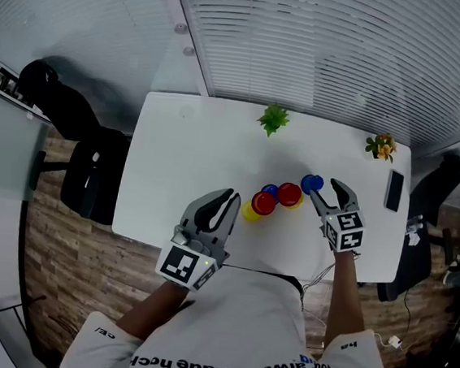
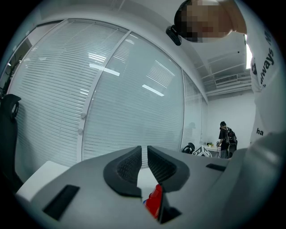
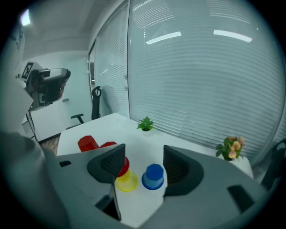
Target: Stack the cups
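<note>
Cups (image 1: 288, 194) stand clustered mid-table (image 1: 174, 173). The right gripper (image 1: 323, 189) is released, jaws wide, just beside the far-right blue cup (image 1: 311, 182). The left gripper (image 1: 230, 197) is clenched, empty.

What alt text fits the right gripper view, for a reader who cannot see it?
The open right claw frames an upside-down blue cup on a white table, without touching it. A yellow cup and red cups are to its left; a small green plant stands behind.
</note>
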Demonstrator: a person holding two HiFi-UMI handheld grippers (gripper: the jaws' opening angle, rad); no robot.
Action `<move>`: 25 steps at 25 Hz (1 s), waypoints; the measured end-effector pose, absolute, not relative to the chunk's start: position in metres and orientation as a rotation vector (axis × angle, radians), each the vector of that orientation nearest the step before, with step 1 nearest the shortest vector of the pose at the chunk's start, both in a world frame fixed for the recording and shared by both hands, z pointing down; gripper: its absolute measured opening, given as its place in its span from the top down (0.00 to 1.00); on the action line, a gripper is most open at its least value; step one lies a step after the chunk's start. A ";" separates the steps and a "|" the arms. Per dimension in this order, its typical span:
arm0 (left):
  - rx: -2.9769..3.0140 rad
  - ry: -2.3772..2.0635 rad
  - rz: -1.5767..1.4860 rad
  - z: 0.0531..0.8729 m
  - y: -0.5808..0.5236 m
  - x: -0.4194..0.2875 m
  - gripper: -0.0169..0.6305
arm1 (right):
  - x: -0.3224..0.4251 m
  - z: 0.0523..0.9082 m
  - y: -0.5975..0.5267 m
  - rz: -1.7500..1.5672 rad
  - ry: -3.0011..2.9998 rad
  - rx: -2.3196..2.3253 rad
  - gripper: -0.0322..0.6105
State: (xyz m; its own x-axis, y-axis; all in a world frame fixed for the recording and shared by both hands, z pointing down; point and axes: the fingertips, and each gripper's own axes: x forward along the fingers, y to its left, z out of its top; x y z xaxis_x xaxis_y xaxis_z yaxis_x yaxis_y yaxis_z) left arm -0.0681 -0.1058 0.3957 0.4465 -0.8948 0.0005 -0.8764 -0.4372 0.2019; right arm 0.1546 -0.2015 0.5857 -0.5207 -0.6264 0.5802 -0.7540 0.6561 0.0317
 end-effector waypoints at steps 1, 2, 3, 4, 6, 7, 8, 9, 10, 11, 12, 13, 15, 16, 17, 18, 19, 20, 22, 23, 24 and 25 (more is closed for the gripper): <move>2.520 -1.560 -0.156 0.396 -0.106 -0.068 0.89 | 0.165 0.594 -0.206 0.290 -2.296 1.099 0.52; 2.519 -1.559 -0.152 0.397 -0.107 -0.068 0.89 | 0.173 0.603 -0.209 0.285 -2.281 1.122 0.51; 2.518 -1.558 -0.149 0.398 -0.107 -0.068 0.89 | 0.178 0.613 -0.212 0.288 -2.271 1.139 0.52; 2.518 -1.557 -0.146 0.398 -0.107 -0.067 0.89 | 0.182 0.623 -0.214 0.296 -2.266 1.149 0.52; 2.517 -1.555 -0.142 0.399 -0.108 -0.066 0.89 | 0.183 0.640 -0.218 0.308 -2.263 1.148 0.52; 2.517 -1.554 -0.140 0.399 -0.108 -0.066 0.89 | 0.182 0.648 -0.220 0.309 -2.259 1.142 0.51; 2.516 -1.555 -0.140 0.399 -0.108 -0.065 0.89 | 0.180 0.654 -0.222 0.306 -2.253 1.133 0.51; 2.514 -1.557 -0.139 0.399 -0.109 -0.065 0.89 | 0.178 0.659 -0.224 0.300 -2.246 1.125 0.51; 2.513 -1.559 -0.139 0.399 -0.109 -0.065 0.89 | 0.175 0.665 -0.226 0.295 -2.241 1.116 0.51; 2.512 -1.560 -0.138 0.399 -0.109 -0.065 0.89 | 0.173 0.670 -0.228 0.293 -2.237 1.109 0.51; 2.511 -1.562 -0.138 0.399 -0.110 -0.065 0.89 | 0.171 0.674 -0.230 0.296 -2.235 1.105 0.51; 2.510 -1.564 -0.137 0.399 -0.110 -0.066 0.89 | 0.170 0.679 -0.232 0.302 -2.231 1.103 0.51; 2.505 -1.569 -0.134 0.400 -0.111 -0.067 0.89 | 0.169 0.687 -0.234 0.316 -2.225 1.101 0.51; 2.503 -1.572 -0.132 0.400 -0.111 -0.068 0.89 | 0.169 0.690 -0.235 0.322 -2.221 1.100 0.51; 2.501 -1.576 -0.131 0.400 -0.112 -0.069 0.89 | 0.169 0.693 -0.236 0.326 -2.217 1.098 0.51; 2.499 -1.578 -0.129 0.400 -0.112 -0.070 0.89 | 0.168 0.696 -0.237 0.329 -2.213 1.096 0.51; 2.498 -1.580 -0.126 0.401 -0.112 -0.071 0.89 | 0.168 0.700 -0.237 0.334 -2.207 1.092 0.51; 2.496 -1.581 -0.124 0.401 -0.113 -0.071 0.89 | 0.169 0.703 -0.236 0.338 -2.199 1.088 0.52; 2.494 -1.581 -0.124 0.402 -0.113 -0.071 0.89 | 0.170 0.708 -0.235 0.343 -2.188 1.080 0.57; 2.495 -1.581 -0.125 0.401 -0.113 -0.071 0.89 | 0.171 0.708 -0.235 0.341 -2.186 1.079 0.57; 2.497 -1.581 -0.126 0.401 -0.113 -0.071 0.89 | 0.172 0.705 -0.235 0.335 -2.187 1.082 0.57; 2.499 -1.580 -0.128 0.401 -0.113 -0.071 0.89 | 0.173 0.700 -0.235 0.325 -2.189 1.088 0.57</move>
